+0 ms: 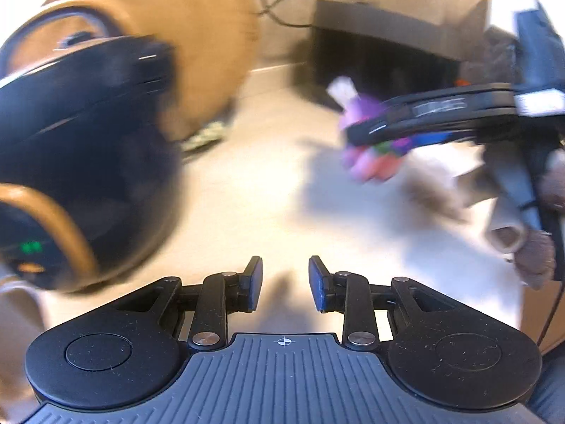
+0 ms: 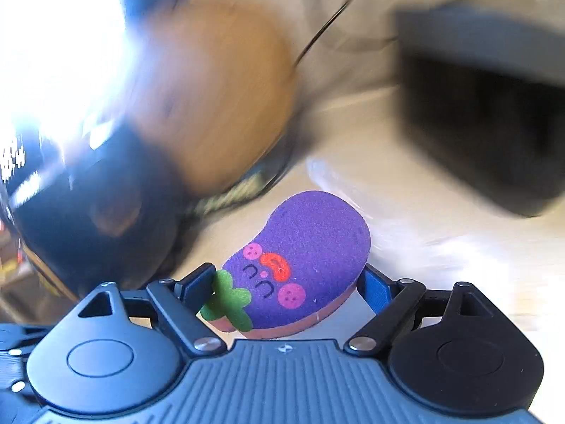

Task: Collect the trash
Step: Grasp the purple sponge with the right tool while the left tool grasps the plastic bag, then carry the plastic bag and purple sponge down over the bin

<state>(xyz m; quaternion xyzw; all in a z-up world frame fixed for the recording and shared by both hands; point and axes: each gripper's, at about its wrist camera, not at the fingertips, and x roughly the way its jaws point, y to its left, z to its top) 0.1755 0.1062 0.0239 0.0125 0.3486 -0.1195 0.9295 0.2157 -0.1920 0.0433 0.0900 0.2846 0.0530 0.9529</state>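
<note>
The right claw (image 2: 286,291) pinches the purple eggplant-shaped foam sponge (image 2: 300,258) at lower centre, lifted off the pale tabletop (image 2: 441,247), not yet binned; the left claw (image 1: 285,282) stands spread, empty.

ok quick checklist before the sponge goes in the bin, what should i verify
1. Right tongs grip the purple sponge: ok, pads on both ends.
2. Sponge off the counter: ok, carried in the air.
3. Left tongs free: ok, open with nothing between them.
4. Bin mouth reachable: cannot tell, too blurred.
5. Path past the dark box: cannot tell.
</note>
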